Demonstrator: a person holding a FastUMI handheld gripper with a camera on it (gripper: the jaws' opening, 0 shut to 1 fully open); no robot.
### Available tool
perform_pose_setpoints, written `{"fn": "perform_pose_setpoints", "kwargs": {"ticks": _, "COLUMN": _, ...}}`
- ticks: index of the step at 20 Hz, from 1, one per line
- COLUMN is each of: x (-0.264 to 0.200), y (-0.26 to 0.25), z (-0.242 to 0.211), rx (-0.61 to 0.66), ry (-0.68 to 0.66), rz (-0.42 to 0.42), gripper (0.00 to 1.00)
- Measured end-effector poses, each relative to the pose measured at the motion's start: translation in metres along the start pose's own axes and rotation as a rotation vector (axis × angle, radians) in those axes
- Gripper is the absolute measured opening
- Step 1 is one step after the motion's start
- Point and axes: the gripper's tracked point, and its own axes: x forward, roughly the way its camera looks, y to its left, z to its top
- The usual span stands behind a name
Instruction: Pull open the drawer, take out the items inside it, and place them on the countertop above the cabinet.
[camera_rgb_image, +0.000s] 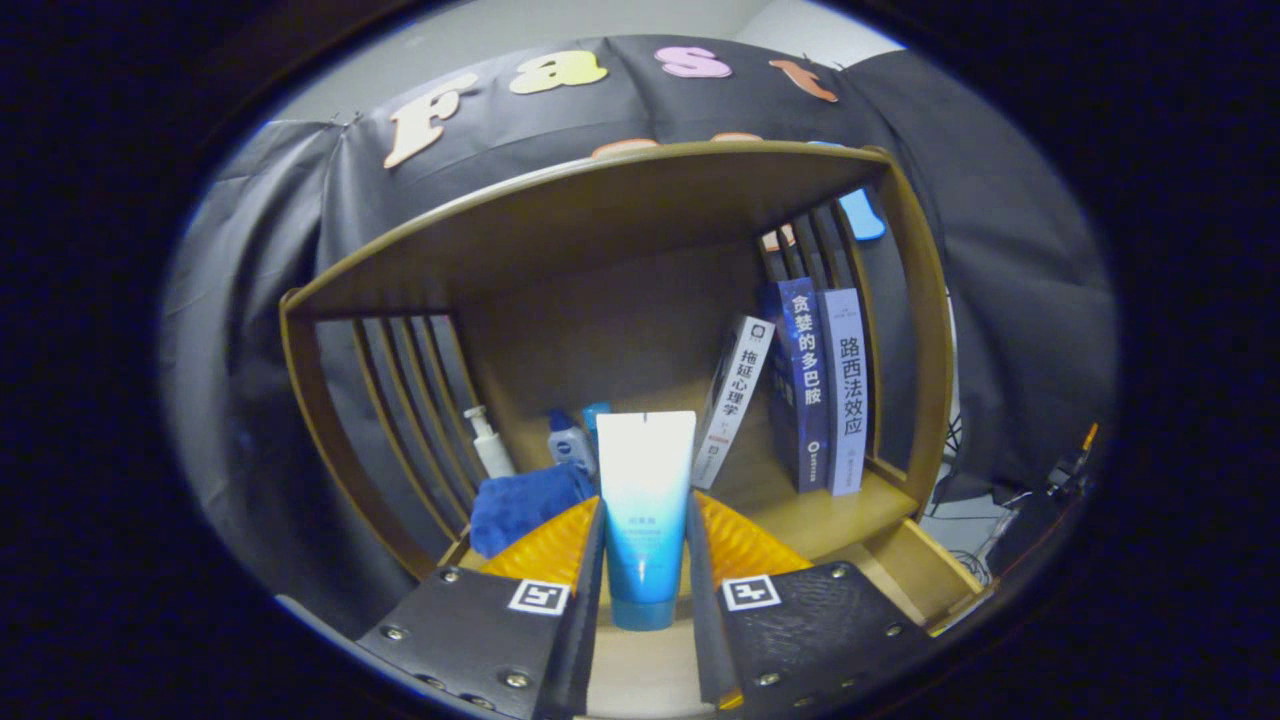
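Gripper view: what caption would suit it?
Tool shut on a tube, held above the wooden shelf near books and a blue cloth.

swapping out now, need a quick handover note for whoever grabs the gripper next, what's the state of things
Gripper: shut on the blue-and-white tube, held upright with cap down, between the fingers.
Position: over the wooden countertop of the shelf unit. Just beyond the fingers lie a blue cloth, a pump bottle and a small blue-capped bottle; three books stand further right.
Done: tube is out and in hand.
Left: set it on the bare wood, release, then check the drawer for more; I can't see it from here.
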Motion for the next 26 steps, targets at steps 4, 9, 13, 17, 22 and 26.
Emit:
{"fn": "perform_pose_setpoints", "kwargs": {"ticks": 4, "x": 0.040, "y": 0.004, "z": -0.022, "rx": -0.029, "ry": 0.026, "rz": -0.021, "gripper": 0.41}}
{"fn": "perform_pose_setpoints", "kwargs": {"ticks": 9, "x": 0.087, "y": -0.005, "z": -0.070, "rx": -0.129, "ry": 0.082, "rz": -0.065, "gripper": 0.41}}
{"fn": "perform_pose_setpoints", "kwargs": {"ticks": 13, "x": 0.110, "y": -0.002, "z": -0.091, "rx": -0.152, "ry": 0.082, "rz": -0.081, "gripper": 0.41}}
{"fn": "perform_pose_setpoints", "kwargs": {"ticks": 17, "x": 0.121, "y": 0.001, "z": -0.102, "rx": -0.180, "ry": 0.073, "rz": -0.108, "gripper": 0.44}}
{"fn": "perform_pose_setpoints", "kwargs": {"ticks": 22, "x": 0.116, "y": 0.000, "z": -0.089, "rx": -0.191, "ry": 0.019, "rz": -0.129, "gripper": 0.52}}
{"fn": "perform_pose_setpoints", "kwargs": {"ticks": 26, "x": 0.095, "y": -0.006, "z": -0.072, "rx": -0.140, "ry": 0.006, "rz": -0.146, "gripper": 0.72}}
